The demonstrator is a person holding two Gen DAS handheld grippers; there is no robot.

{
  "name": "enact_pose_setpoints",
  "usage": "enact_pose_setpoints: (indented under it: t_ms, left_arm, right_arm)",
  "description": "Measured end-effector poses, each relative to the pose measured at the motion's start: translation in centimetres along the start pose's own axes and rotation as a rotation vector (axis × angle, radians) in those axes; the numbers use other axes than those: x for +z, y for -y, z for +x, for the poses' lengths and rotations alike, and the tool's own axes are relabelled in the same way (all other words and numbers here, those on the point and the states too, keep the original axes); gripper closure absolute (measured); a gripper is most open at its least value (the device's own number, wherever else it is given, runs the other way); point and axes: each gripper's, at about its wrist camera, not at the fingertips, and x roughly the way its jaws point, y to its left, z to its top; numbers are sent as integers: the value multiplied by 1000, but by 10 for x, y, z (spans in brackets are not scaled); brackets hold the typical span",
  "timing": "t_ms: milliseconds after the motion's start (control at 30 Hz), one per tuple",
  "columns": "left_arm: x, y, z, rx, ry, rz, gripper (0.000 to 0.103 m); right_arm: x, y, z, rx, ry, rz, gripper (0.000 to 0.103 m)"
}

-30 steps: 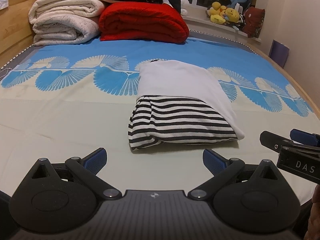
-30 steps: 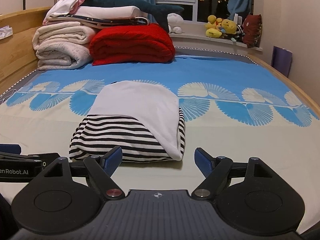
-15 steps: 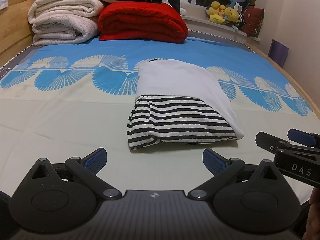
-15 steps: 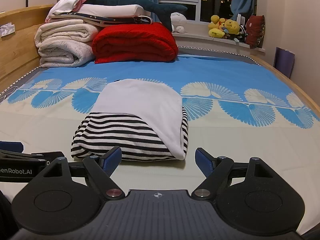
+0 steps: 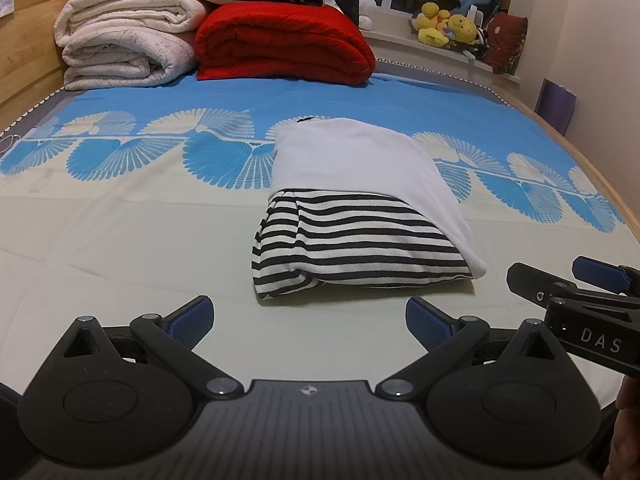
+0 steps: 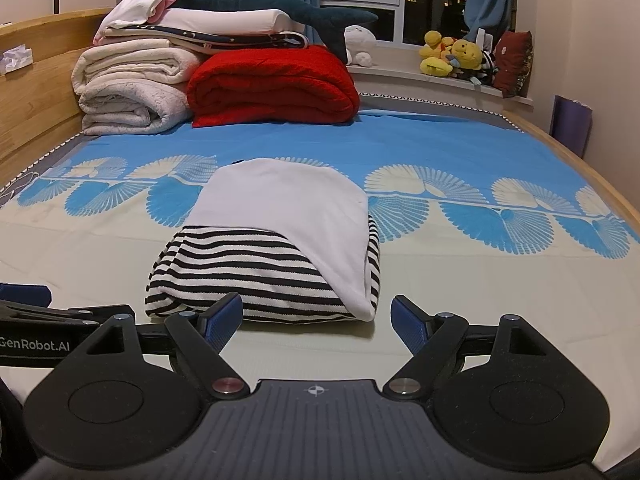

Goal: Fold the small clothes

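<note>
Striped black-and-white knit, partly covered by a plain white layer, makes up a folded garment (image 5: 360, 216) lying near the middle of a bed sheet (image 5: 120, 248) printed in cream and blue fan shapes. The bundle is seen as a compact, thick rectangle, its rounded folded edge facing the cameras and its white layer wrapped over the right side. Both grippers are held just short of it and nothing is gripped: the left gripper (image 5: 308, 322) is shown with its blue pads spread wide over bare sheet, and the right gripper (image 6: 317, 322) likewise with jaws spread, its left pad close in front of the bundle's near edge; whether it touches cannot be told. The garment is judged light, soft and limp, likely to sag and unfold if lifted by one layer only. A hold is best taken at the near corners, with all layers pinched together, or low under the folded edge. The knit should not slip much against the pads, and nothing about it looks fragile. At the head of the bed, a red blanket (image 6: 272, 88) and rolled cream blankets (image 6: 132, 88) are stacked, well apart from the garment.
</note>
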Motion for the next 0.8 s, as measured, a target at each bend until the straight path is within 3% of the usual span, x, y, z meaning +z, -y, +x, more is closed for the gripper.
enact_pose_setpoints:
  t_ms: [800]
  left_arm:
    - [-1, 1, 2, -7, -8, 0, 1]
  right_arm:
    - [2, -1, 1, 4, -1, 2, 20]
